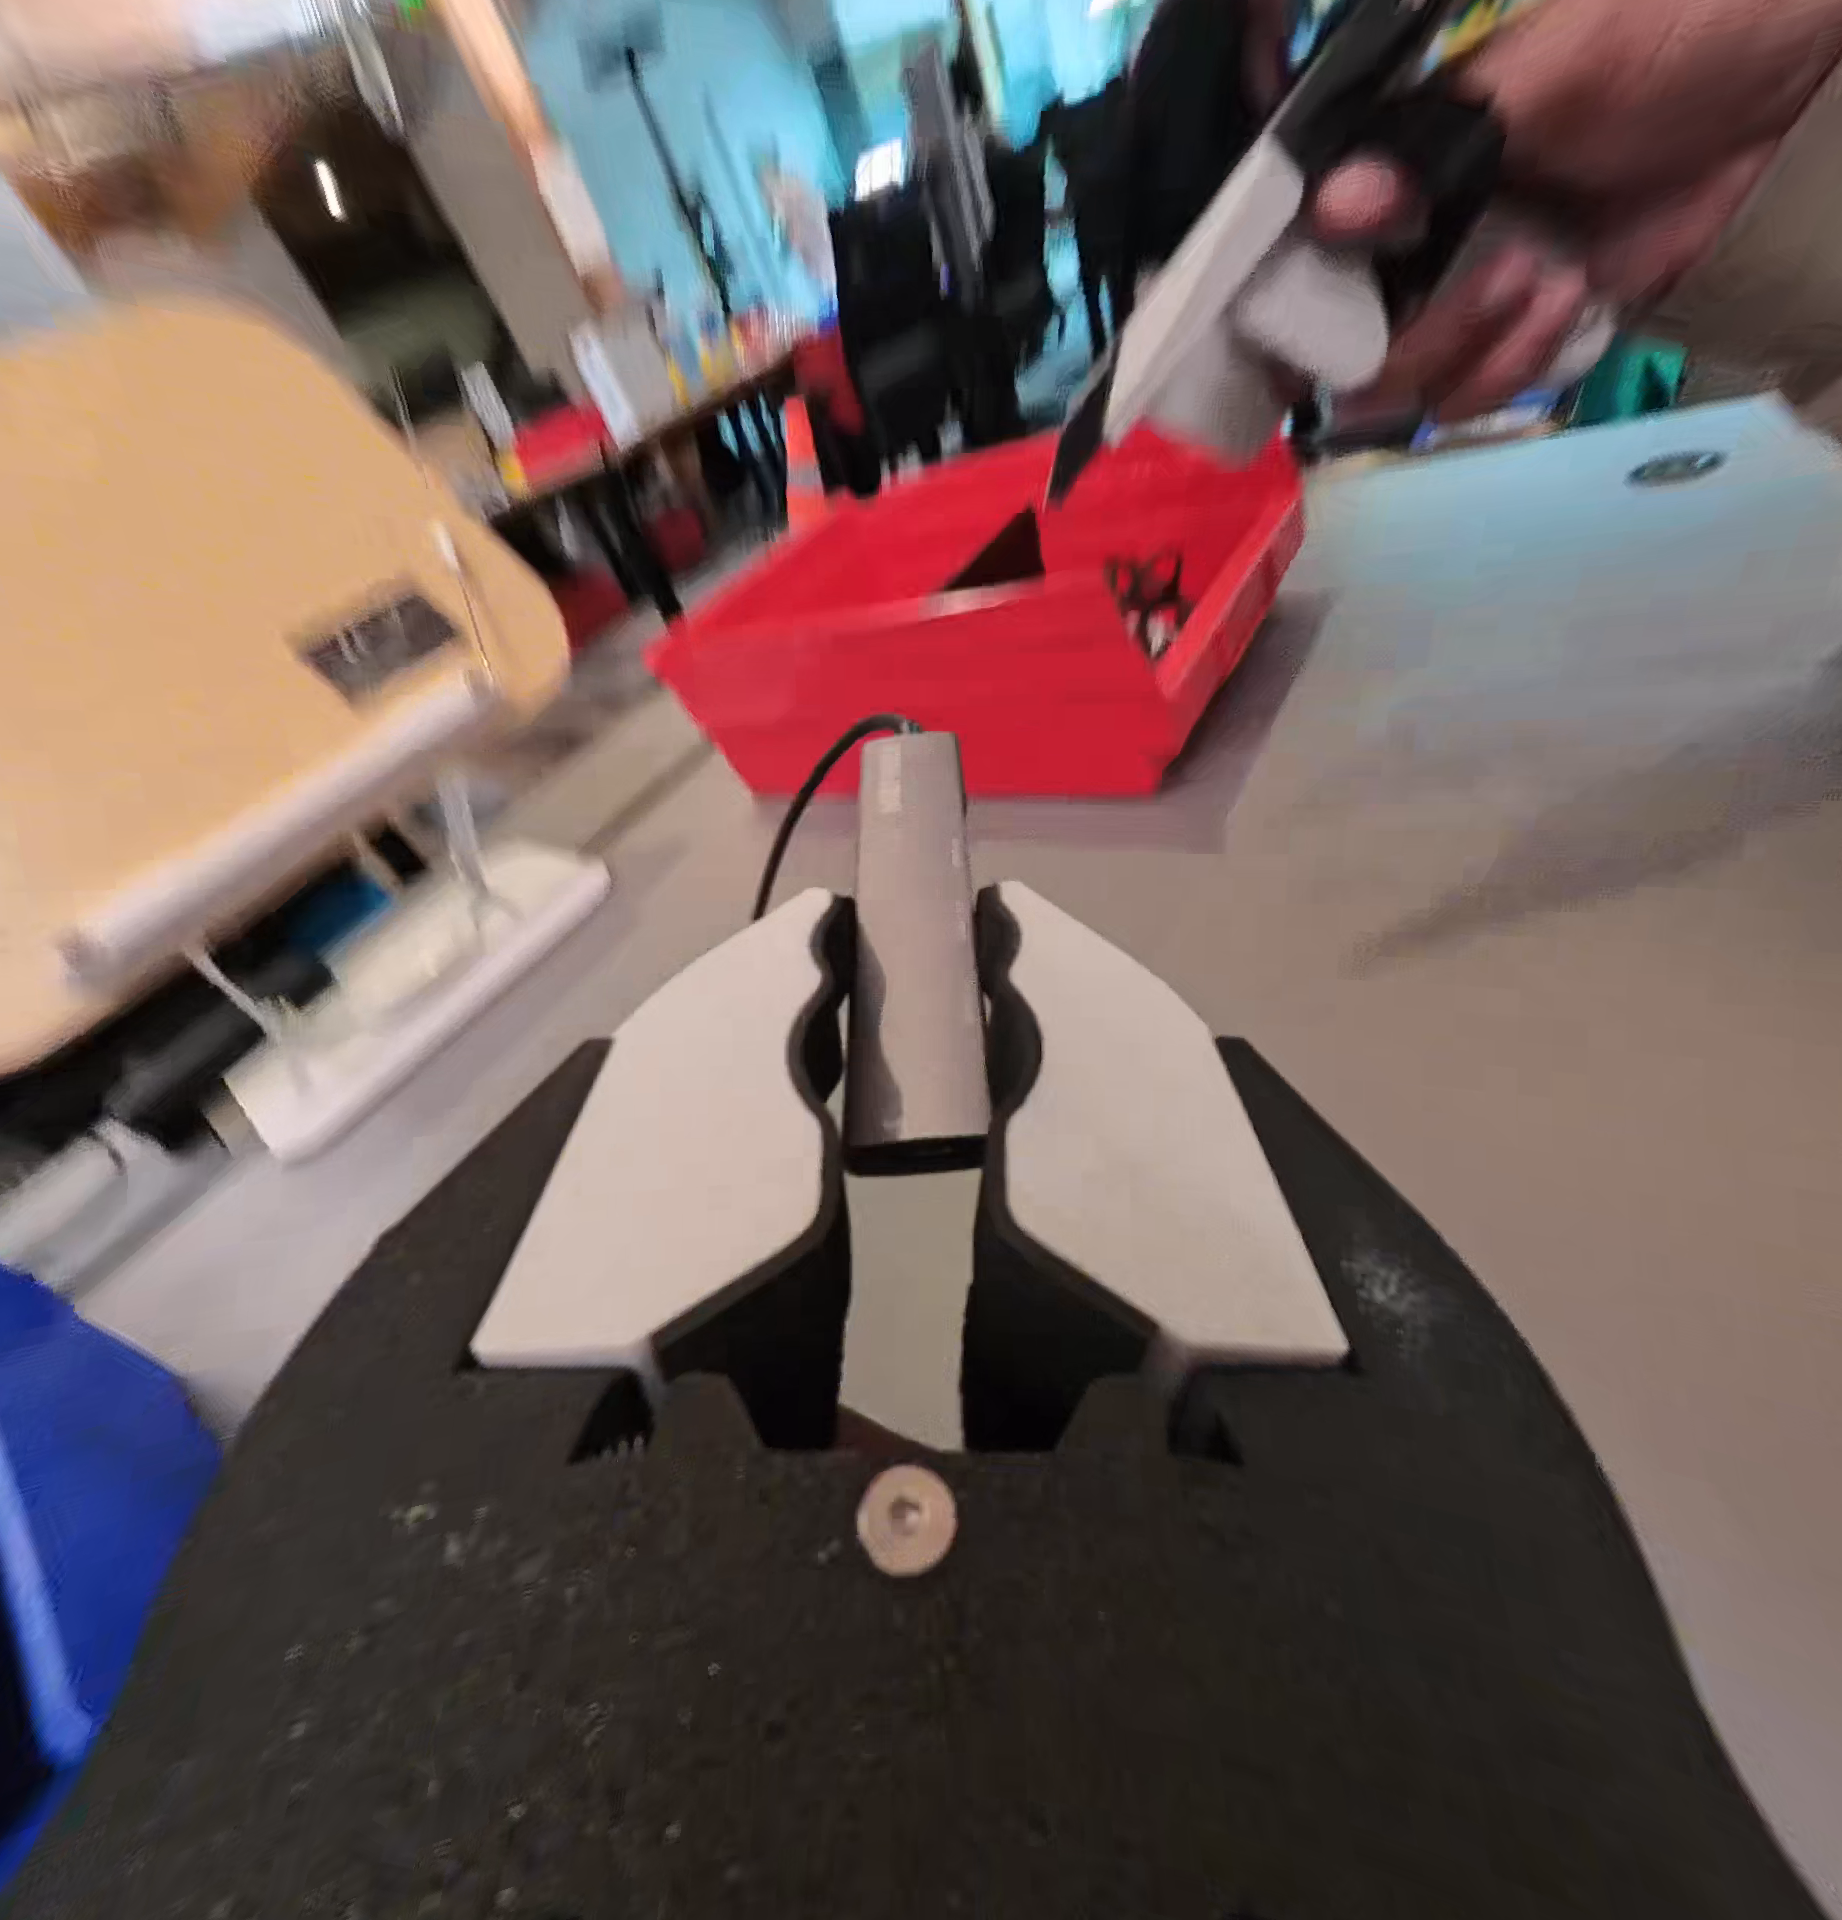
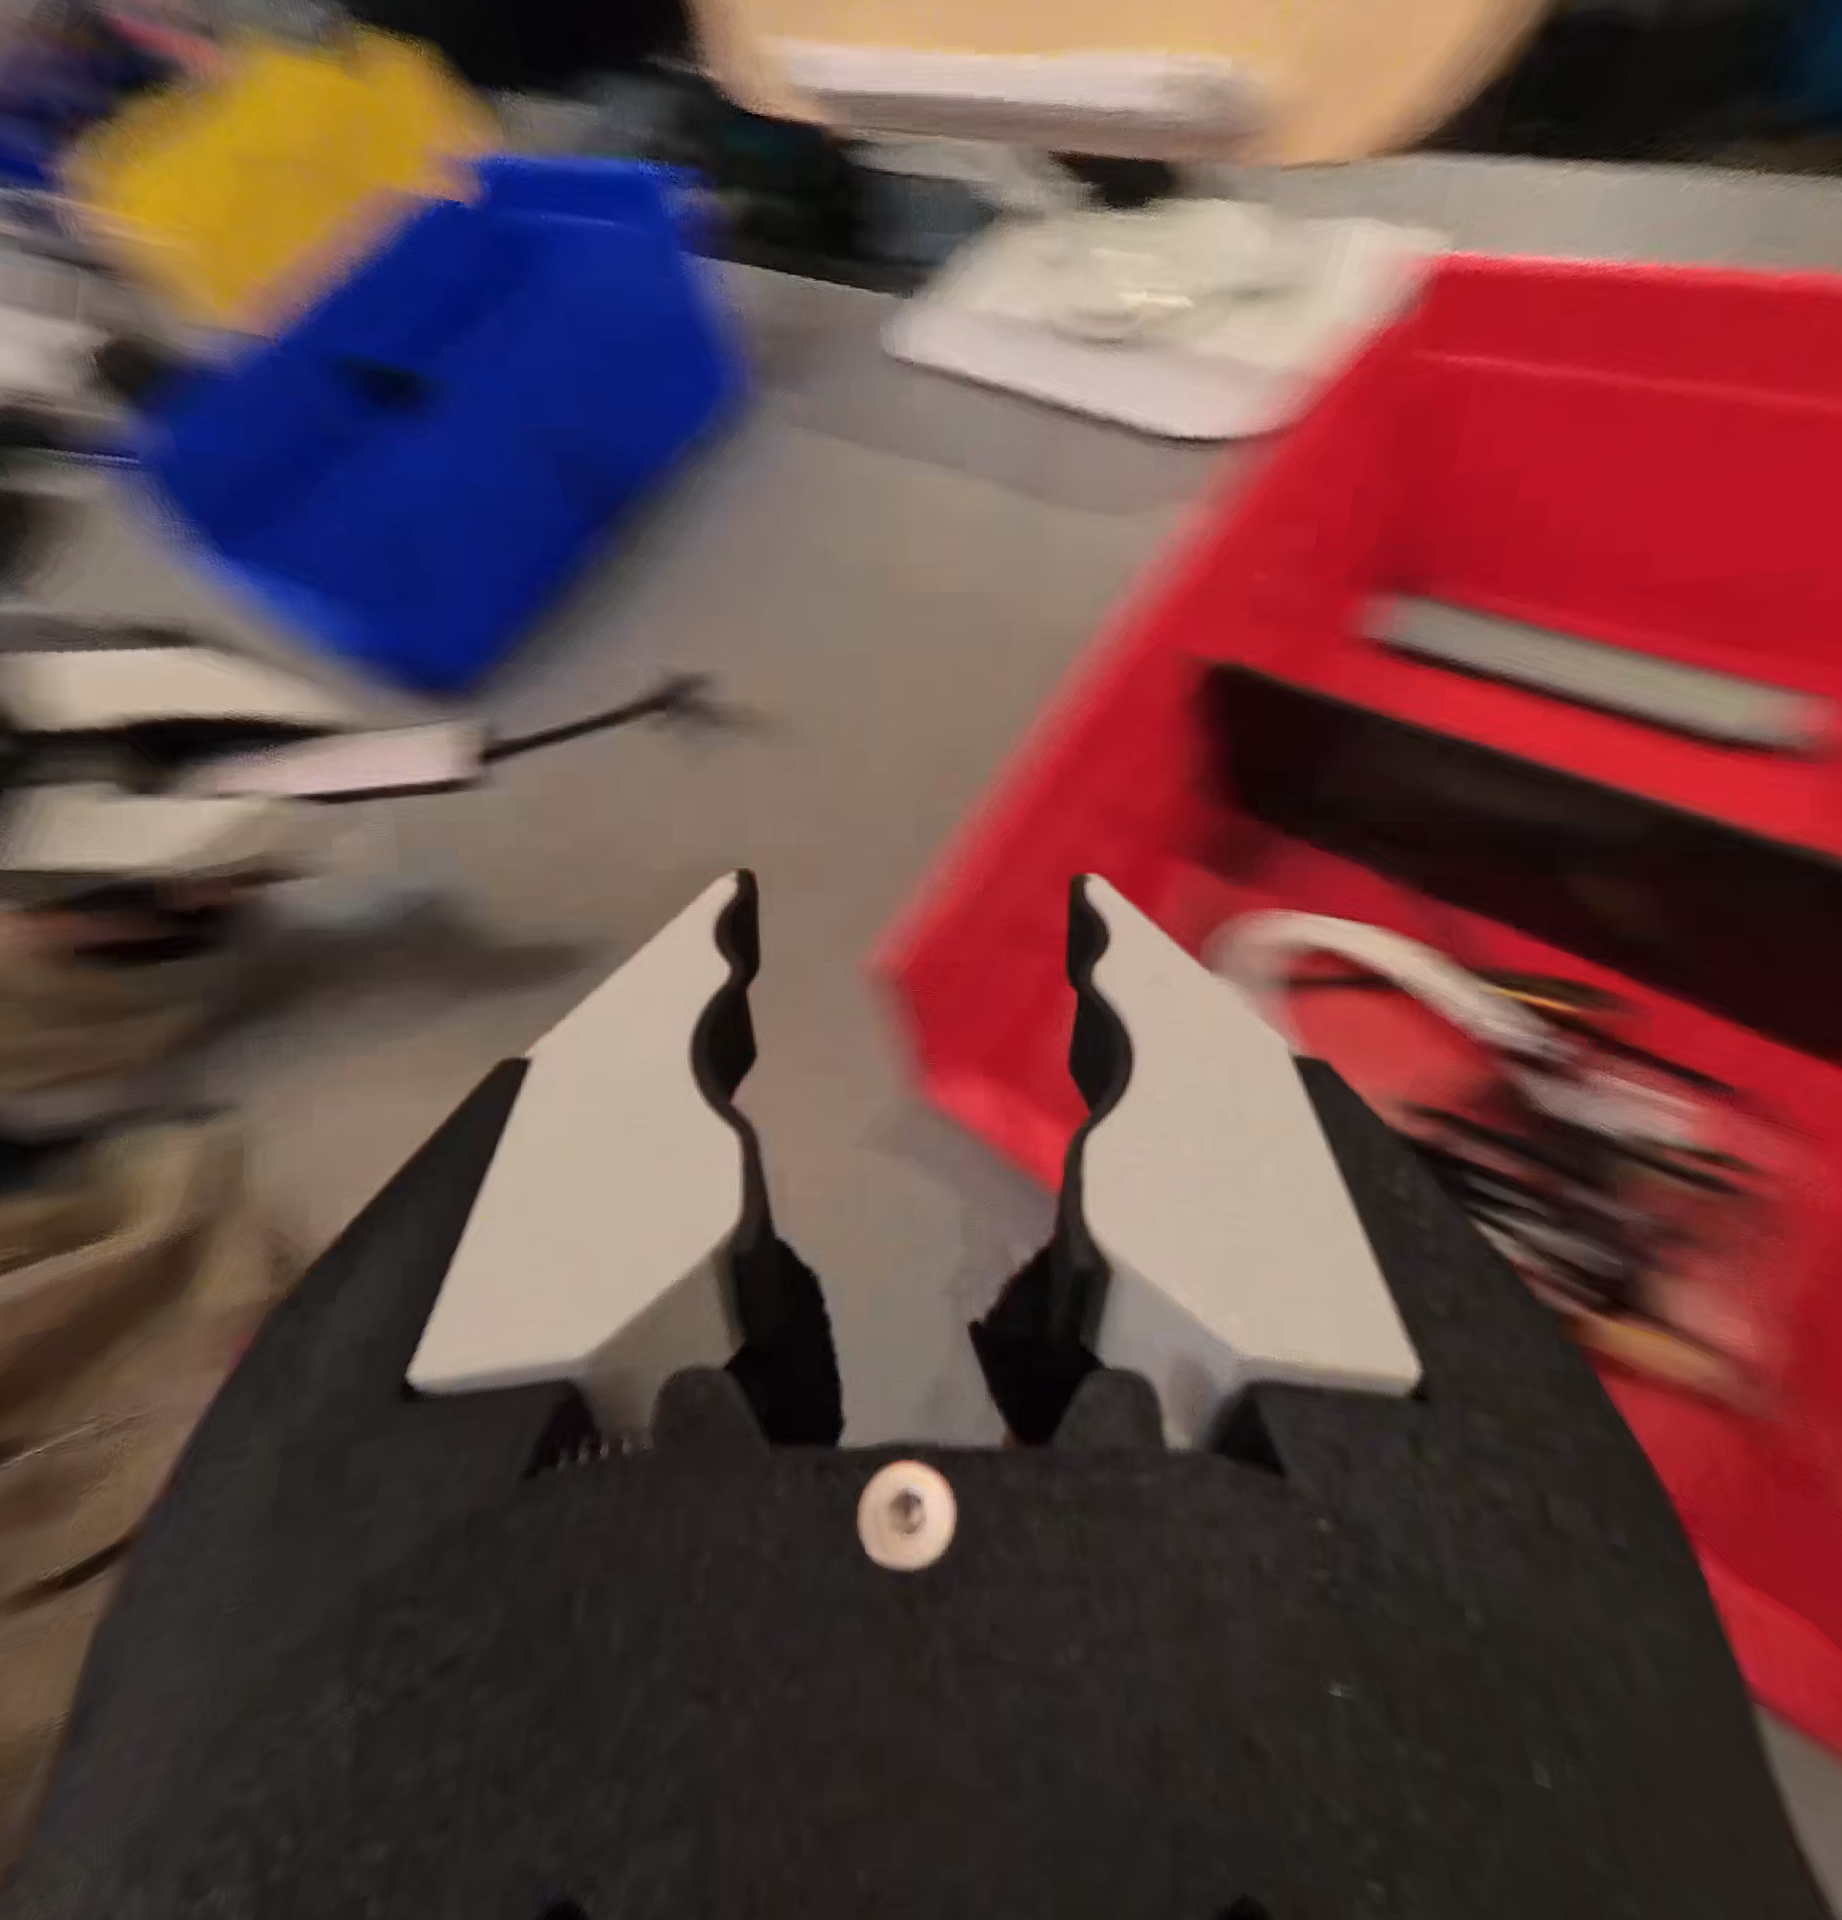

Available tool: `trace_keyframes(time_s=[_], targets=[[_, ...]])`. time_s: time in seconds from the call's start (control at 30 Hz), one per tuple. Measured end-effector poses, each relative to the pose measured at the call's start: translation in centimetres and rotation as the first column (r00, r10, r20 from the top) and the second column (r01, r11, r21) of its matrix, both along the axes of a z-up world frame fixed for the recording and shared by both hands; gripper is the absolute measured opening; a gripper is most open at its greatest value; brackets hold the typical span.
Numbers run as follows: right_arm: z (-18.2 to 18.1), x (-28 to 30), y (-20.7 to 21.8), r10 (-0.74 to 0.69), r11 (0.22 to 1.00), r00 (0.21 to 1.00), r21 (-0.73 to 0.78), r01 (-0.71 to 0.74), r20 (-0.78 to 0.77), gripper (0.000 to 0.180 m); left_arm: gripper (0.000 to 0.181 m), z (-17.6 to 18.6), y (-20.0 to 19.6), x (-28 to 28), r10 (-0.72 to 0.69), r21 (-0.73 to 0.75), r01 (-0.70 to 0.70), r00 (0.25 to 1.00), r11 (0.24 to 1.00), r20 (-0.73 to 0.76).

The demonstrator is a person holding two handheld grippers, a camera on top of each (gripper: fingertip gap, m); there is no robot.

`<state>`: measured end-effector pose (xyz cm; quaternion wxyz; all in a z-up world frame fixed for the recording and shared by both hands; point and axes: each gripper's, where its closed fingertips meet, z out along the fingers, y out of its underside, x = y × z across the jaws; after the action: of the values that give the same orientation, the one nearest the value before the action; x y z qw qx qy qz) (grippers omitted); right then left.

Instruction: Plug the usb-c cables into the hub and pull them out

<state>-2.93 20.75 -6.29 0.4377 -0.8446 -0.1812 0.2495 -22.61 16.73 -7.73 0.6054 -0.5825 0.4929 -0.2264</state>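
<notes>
left tongs (image 1: 915,914) clamped on the hub (image 1: 915,977); keep it level; right tongs (image 2: 912,894), apart and empty, should pick one cable from the red bin (image 2: 1519,436)

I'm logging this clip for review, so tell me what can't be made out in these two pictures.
- Hub ports: left wrist view; the left gripper covers its sides.
- Hub's black cable: left wrist view; its run drops behind a finger.
- Red bin contents: right wrist view; motion blur smears the tangle of cables.
- Right gripper: open, but its target is lost to blur.
</notes>
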Motion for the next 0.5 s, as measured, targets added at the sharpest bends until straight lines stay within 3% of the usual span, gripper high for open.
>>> trace_keyframes(time_s=[0.07, 0.2, 0.33, 0.37, 0.4, 0.5], targets=[[0.6, -7.2, -3.6, 0.241, 0.965, 0.935, -0.040, -0.259, -0.260, 0.062, 0.023, 2.1, -1.4, 0.2, -0.035, 0.146, 0.028, 0.998, 0.989, 0.043], [0.0, -15.7, -5.7, 0.355, 0.904, 0.776, -0.019, -0.427, -0.521, 0.060, 0.023, 3.9, -3.4, 0.7, -0.056, 0.311, 0.038, 0.997, 0.950, 0.050], [2.0, -18.0, -6.7, 0.405, 0.864, 0.625, 0.055, -0.501, -0.668, 0.046, 0.023, 3.4, -4.6, 1.1, -0.103, 0.382, 0.094, 0.995, 0.920, 0.005], [2.5, -18.0, -7.0, 0.422, 0.854, 0.595, 0.080, -0.513, -0.685, 0.031, 0.022, 3.4, -4.8, 1.1, -0.114, 0.394, 0.102, 0.993, 0.913, 0.006], [2.5, -18.0, -7.4, 0.443, 0.841, 0.584, 0.089, -0.533, -0.680, 0.010, 0.023, 3.2, -4.8, 1.1, -0.118, 0.399, 0.106, 0.993, 0.911, 0.004], [2.0, -17.8, -7.2, 0.431, 0.844, 0.616, 0.053, -0.534, -0.659, 0.008, 0.023, 2.2, -4.1, 1.2, -0.092, 0.384, 0.095, 0.995, 0.918, -0.027]])
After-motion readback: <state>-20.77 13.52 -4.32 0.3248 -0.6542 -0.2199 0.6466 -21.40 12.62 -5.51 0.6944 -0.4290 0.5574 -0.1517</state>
